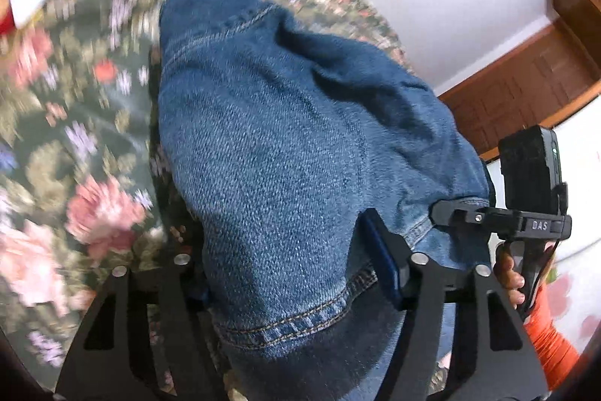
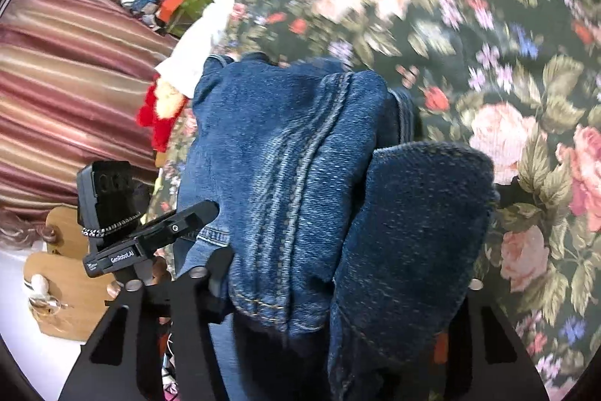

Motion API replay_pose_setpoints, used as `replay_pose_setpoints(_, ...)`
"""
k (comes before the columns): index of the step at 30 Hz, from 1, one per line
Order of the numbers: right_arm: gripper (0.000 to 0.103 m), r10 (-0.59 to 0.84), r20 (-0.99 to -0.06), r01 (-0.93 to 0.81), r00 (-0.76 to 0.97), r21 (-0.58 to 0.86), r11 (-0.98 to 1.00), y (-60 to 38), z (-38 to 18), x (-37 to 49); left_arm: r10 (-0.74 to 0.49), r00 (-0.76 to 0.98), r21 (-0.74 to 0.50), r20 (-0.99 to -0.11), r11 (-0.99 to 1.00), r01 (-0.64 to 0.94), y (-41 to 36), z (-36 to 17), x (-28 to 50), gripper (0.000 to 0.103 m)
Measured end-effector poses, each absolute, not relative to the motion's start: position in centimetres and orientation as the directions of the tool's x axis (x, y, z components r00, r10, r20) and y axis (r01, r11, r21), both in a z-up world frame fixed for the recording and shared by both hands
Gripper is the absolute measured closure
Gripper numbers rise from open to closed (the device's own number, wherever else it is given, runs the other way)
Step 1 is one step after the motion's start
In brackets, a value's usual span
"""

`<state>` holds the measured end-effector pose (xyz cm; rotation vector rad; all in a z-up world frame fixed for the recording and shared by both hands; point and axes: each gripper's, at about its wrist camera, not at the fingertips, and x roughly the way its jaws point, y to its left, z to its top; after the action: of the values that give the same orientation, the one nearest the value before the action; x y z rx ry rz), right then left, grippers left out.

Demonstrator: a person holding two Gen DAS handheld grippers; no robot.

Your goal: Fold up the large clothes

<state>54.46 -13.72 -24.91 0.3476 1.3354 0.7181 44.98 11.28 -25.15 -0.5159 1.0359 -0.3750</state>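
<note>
Denim jeans (image 1: 285, 145) bunched between left tool (image 1: 296, 273) fingers, over floral bedspread (image 1: 56, 123)

The left gripper (image 1: 296, 273) has its jaws spread with denim bunched between them. The right gripper (image 2: 338, 292) likewise straddles a thick denim fold; grip unclear in both.
</note>
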Motion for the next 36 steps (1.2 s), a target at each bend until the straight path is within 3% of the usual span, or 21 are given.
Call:
replay_pose_setpoints(11,0.057,0.716,-0.682,-0.372,0.152,0.632,0.68,-12.1,-15.3,50.8,-0.447,0.625,-0.466,-0.641,0.873,0.145,14.6,-12.4,39.1,0.042)
replay_pose_setpoints(18,0.057,0.745,-0.644,-0.448,0.174,0.622,0.643,-9.0,-10.7,47.7,-0.387,0.675,-0.423,-0.628,0.898,0.121,17.8,-8.8,35.0,0.042)
replay_pose_setpoints(27,0.057,0.734,-0.672,-0.455,0.094,0.627,0.632,-3.3,-14.0,44.9,-0.34,0.621,-0.421,-0.707,0.907,0.017,22.5,-13.8,33.2,0.042)
replay_pose_setpoints(36,0.057,0.654,-0.754,-0.362,-0.056,0.626,0.691,0.4,-26.0,45.7,-0.298,0.492,-0.389,-0.818,0.916,-0.093,23.6,-24.2,34.0,0.043)
